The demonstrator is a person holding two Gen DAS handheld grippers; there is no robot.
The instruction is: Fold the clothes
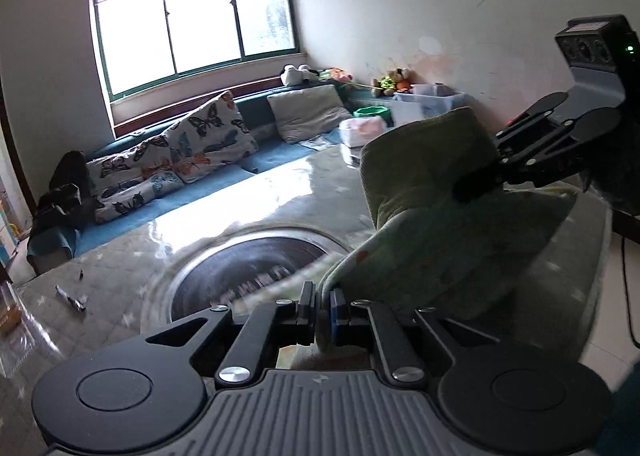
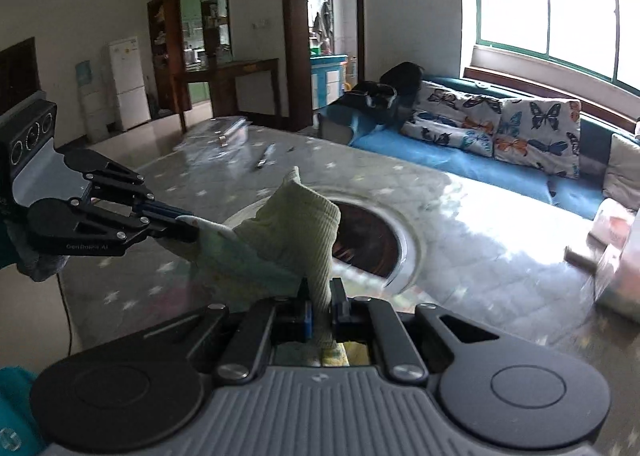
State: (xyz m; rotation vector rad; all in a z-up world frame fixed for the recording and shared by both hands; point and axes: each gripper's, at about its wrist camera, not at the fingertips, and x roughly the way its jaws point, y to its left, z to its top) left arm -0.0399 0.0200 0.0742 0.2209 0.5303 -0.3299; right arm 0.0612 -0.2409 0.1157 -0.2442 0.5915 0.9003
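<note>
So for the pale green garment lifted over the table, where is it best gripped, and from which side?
Along its upper edge, one corner per claw, as now: the left claw and right claw are each shut on a fold of the green garment, approaching from opposite ends. The cloth hangs limp between them above the table, so the ribbed hem looks likeliest to hold firmly.
</note>
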